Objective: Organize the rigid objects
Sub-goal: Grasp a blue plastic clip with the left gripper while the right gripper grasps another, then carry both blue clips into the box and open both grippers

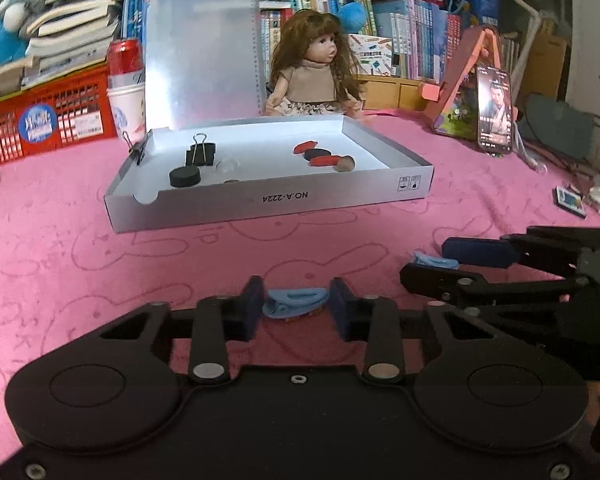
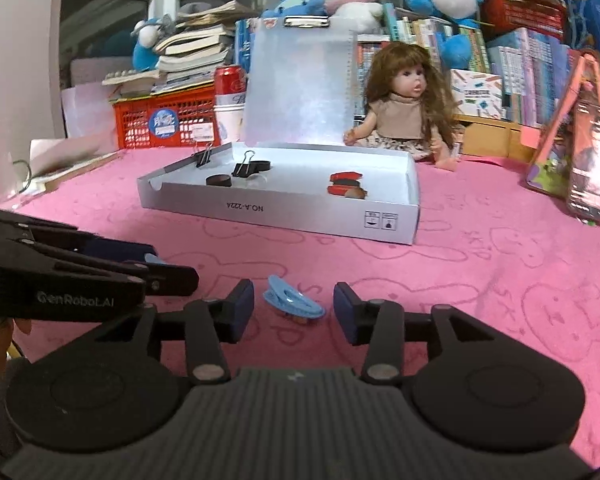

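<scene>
A light blue plastic clip [image 1: 294, 302] lies on the pink cloth between the open fingers of my left gripper [image 1: 296, 308]. A second light blue clip [image 2: 294, 302] lies between the open fingers of my right gripper [image 2: 294, 308]; in the left wrist view it [image 1: 436, 261] shows between the right gripper's fingers [image 1: 476, 252]. A shallow white box [image 1: 268, 200] stands ahead with its lid up. It holds a black binder clip [image 1: 200, 154], a black disc [image 1: 185, 177], red pieces [image 1: 326, 160] and a brown piece [image 1: 345, 164].
A doll [image 1: 314, 76] sits behind the box. A red crate [image 1: 44, 120], a red can on a cup [image 1: 126, 80] and stacked books stand at back left. A phone [image 1: 495, 110] leans on a pink stand at right. Small items [image 1: 570, 200] lie at far right.
</scene>
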Motion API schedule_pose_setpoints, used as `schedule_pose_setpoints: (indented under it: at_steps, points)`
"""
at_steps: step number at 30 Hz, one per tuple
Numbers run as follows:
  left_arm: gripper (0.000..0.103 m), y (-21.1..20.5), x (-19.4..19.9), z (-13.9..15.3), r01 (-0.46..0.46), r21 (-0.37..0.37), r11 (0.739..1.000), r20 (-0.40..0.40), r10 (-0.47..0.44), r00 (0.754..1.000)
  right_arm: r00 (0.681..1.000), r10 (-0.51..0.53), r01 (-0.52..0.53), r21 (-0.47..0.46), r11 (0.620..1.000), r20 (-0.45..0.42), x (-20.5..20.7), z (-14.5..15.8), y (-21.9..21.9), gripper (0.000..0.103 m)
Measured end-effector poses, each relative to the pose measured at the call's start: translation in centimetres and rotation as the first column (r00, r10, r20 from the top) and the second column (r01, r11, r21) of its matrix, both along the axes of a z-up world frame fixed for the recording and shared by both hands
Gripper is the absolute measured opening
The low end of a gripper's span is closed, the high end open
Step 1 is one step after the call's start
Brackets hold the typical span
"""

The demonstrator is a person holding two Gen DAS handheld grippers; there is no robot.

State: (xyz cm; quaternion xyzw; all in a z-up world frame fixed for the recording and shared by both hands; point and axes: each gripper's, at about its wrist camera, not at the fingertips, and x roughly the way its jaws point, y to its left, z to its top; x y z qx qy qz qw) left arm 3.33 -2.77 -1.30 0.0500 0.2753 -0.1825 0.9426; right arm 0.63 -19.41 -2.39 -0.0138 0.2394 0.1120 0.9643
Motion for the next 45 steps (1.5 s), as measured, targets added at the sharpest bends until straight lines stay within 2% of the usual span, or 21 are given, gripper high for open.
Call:
schedule_pose_setpoints:
  at_steps: [1,2,3,6,12,20,26,29,35,45]
  points:
    - [0.034,0.0,-0.1,0.0,0.005,0.005,1.0,0.006,-0.005,1.0,1.0,0.006,-0.006,0.0,1.0,-0.003,0.1,-0.1,0.0,0.055]
    - [0.034,0.0,-0.2,-0.1,0.007,0.008,1.0,0.01,-0.007,1.0,1.0,0.011,-0.011,-0.009,1.0,0.002,0.0,-0.1,0.1,0.042]
    - [0.033,0.0,-0.3,-0.1,0.007,0.007,1.0,0.011,-0.007,1.0,1.0,0.016,-0.016,-0.019,1.0,0.005,0.0,-0.1,0.2,0.037]
    - [0.033,0.1,-0.2,0.0,0.007,0.004,1.0,0.007,-0.007,1.0,0.999,0.041,-0.041,-0.018,0.999,0.013,-0.4,-0.1,0.4,0.037]
    - [0.033,0.5,1.0,1.1,-0.005,-0.021,1.0,-0.004,0.005,1.0,0.999,0.03,-0.028,-0.044,0.999,0.043,0.0,0.8,0.9,0.037]
    - [0.033,0.4,5.0,3.8,-0.049,-0.035,0.998,0.028,0.05,0.998,0.998,-0.032,0.032,-0.005,0.999,0.047,3.9,2.9,0.3,0.037]
    - [0.033,0.0,10.0,5.0,-0.101,-0.06,0.993,0.012,0.102,0.995,0.998,-0.062,0.061,0.04,0.997,0.017,7.9,3.8,-0.3,0.037]
    - [0.033,0.1,12.3,4.9,-0.137,-0.062,0.989,-0.007,0.136,0.991,0.997,-0.072,0.072,0.056,0.996,0.007,10.0,3.9,-0.3,0.037]
    - [0.033,0.2,15.6,4.0,-0.195,-0.048,0.98,-0.026,0.194,0.981,0.997,-0.073,0.073,0.021,0.997,-0.005,13.1,3.5,0.5,0.037]
    - [0.033,0.1,18.1,2.9,-0.229,-0.023,0.973,-0.04,0.228,0.973,0.995,-0.079,0.082,0.046,0.996,-0.061,16.0,2.9,0.8,0.037]
